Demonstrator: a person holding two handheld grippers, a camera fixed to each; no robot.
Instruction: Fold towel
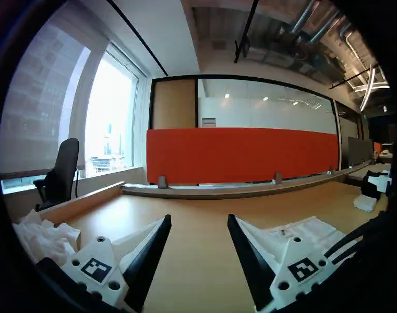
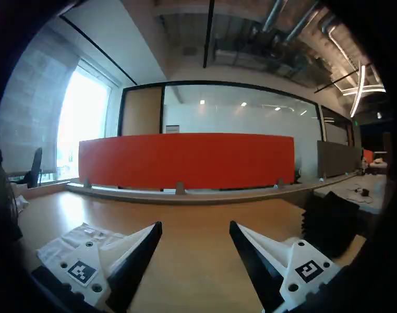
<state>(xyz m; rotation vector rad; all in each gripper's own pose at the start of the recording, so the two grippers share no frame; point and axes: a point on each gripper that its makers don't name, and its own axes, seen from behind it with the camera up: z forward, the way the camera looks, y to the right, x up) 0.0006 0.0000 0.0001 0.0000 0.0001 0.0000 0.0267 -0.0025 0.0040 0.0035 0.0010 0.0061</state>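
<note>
A white towel lies flat on the wooden desk, partly behind my left gripper's right finger. My left gripper stands open just above the desk with bare wood between its fingers. In the right gripper view the same white towel lies at the lower left, behind the left finger of my right gripper. That gripper is open too, with nothing between its fingers. Neither gripper touches the towel.
A crumpled pile of white cloth sits at the desk's left end, near a black office chair. An orange divider panel runs along the desk's far edge. A black folded stack rests at the right.
</note>
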